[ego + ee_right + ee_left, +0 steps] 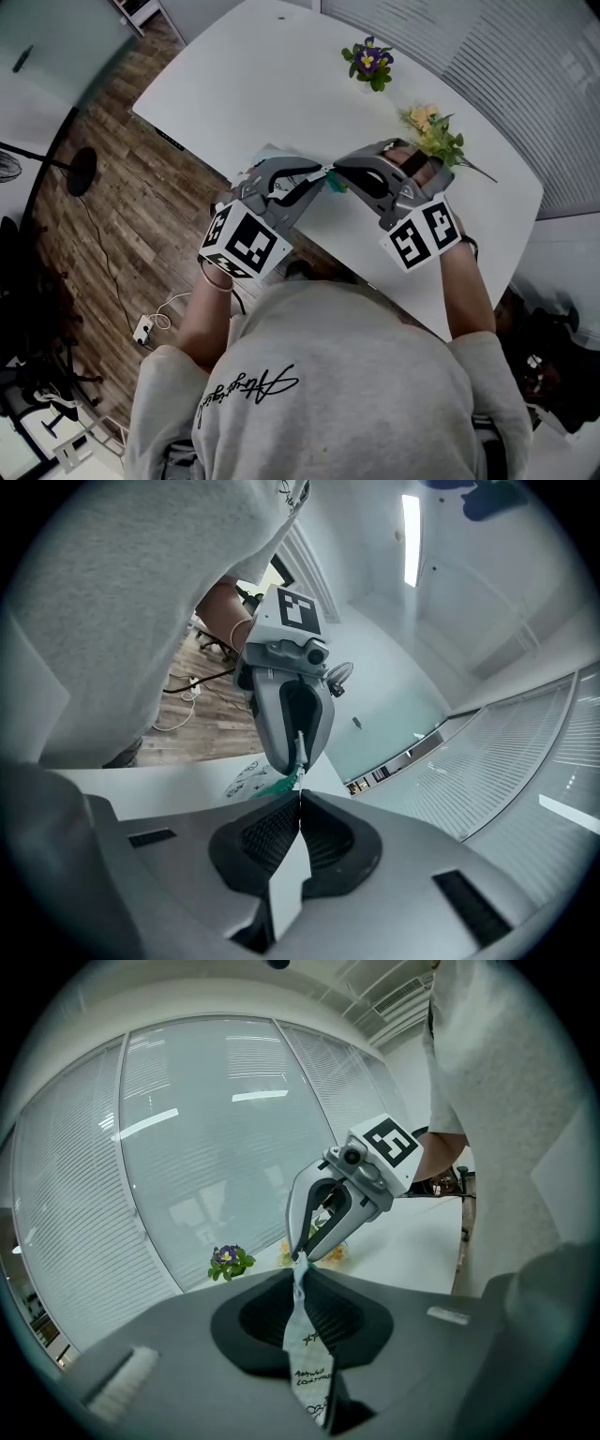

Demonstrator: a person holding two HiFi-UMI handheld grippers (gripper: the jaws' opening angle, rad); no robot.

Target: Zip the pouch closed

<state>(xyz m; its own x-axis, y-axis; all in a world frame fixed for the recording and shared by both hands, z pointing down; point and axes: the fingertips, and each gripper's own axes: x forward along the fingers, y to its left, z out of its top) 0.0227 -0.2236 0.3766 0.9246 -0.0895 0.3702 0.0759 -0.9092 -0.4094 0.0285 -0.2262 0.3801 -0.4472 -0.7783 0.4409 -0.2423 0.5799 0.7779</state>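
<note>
Standing by the white table, I see a person in a grey sweatshirt holding both grippers up over its near edge, tips brought nose to nose. The pouch hangs between the two, off the tabletop. It is white cloth with dark printed writing, and a teal bit shows right where the tips meet.

The left gripper has its jaws drawn in narrow and clamped on the cloth. In the left gripper view a strip of the printed fabric runs up the slot between them and out past the tips. The rest of the pouch droops below and to the far side of this gripper.

The right gripper has its jaws fully together, pinching the pouch's top end just beyond the left gripper's tips. The piece it nips is too small for me to say whether it is the zip tab.

Farther off, beyond the right gripper, a yellow bunch of flowers lies on the table, and a small purple plant stands past it.
</note>
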